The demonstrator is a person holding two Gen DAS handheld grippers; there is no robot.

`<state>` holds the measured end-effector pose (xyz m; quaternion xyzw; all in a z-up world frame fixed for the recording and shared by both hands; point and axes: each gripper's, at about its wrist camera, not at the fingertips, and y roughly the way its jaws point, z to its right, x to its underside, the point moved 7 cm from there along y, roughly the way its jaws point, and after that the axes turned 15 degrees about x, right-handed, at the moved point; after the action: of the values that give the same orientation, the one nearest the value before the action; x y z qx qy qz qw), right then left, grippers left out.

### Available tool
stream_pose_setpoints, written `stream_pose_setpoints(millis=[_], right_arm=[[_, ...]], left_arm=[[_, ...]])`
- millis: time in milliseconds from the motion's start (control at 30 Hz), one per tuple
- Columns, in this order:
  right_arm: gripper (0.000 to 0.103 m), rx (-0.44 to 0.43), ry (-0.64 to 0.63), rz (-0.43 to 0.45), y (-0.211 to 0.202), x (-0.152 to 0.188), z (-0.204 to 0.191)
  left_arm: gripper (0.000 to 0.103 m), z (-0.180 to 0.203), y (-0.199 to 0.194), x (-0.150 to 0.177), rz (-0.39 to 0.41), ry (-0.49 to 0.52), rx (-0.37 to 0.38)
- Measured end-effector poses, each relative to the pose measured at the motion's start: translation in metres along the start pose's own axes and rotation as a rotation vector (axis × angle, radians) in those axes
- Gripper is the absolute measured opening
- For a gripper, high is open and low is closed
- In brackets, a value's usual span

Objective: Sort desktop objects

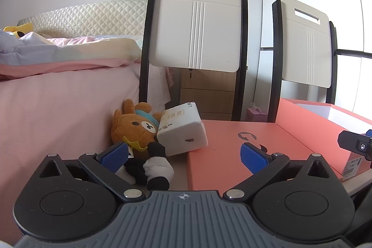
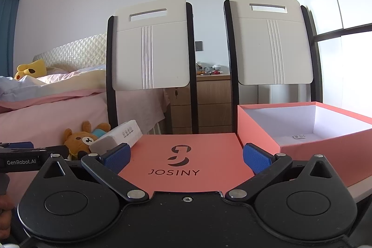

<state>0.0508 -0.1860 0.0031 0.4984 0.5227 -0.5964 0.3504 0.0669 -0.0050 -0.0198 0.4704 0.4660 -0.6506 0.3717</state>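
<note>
The sorting is judged to be at its outset: nothing has been placed in the open coral box [image 2: 309, 131], whose white inside is seen empty but for a small label, at about 2 o'clock from the right gripper [image 2: 186, 156]. Its lid [image 2: 186, 150], marked JOSINY, lies flat on the tabletop just beside the box, directly ahead of that gripper at 12 o'clock. The jaws of both grippers are spread wide and nothing is held between them. From the left gripper [image 1: 183, 156] the things to be sorted are seen at 11 o'clock: a brown bear plush [image 1: 137, 129] lying on its back, a black-and-white plush [image 1: 154, 166] nearer the jaws, and a white tissue pack [image 1: 182, 131] leaning tilted against the bear and touching the lid's left edge. A pick-up by the left gripper is judged the likely next move; the soft plush would need to be straddled and pinched at its body, then carried rightward over the lid into the box.
</note>
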Motion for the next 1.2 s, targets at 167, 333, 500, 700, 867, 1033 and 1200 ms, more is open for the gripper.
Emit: stream_pose_setpoints(millis=[167,333,500,700,867,1033,1200], right_arm=[[0.103,0.000,-0.002,0.002,-0.0003,0.0000,-0.0003],[0.103,0.002,-0.001,0.002,-0.0005,0.0000,0.0000],[0.103,0.001,-0.004,0.002,-0.0001,-0.0006,-0.0011],[0.103,0.002,-0.007,0.003,-0.0003,-0.0003,-0.0011],[0.103,0.004,-0.006,0.003,-0.0004,-0.0003,-0.0007],[0.103,0.006,-0.007,0.003,-0.0001,-0.0004,-0.0012],[0.103,0.004,-0.008,0.002,0.0011,-0.0026,0.0008]], left_arm=[[0.103,-0.0014,-0.0007,0.0020,0.002,0.001,0.004],[0.103,-0.0009,-0.0007,0.0017,0.001,0.001,0.005],[0.103,0.0012,-0.0001,0.0003,-0.001,0.002,0.004],[0.103,0.0009,-0.0007,0.0018,0.002,0.002,0.004],[0.103,0.0005,-0.0008,0.0011,0.001,0.003,0.006],[0.103,0.0001,-0.0006,0.0010,0.001,0.003,0.007],[0.103,-0.0006,-0.0009,0.0006,0.001,0.000,0.010]])
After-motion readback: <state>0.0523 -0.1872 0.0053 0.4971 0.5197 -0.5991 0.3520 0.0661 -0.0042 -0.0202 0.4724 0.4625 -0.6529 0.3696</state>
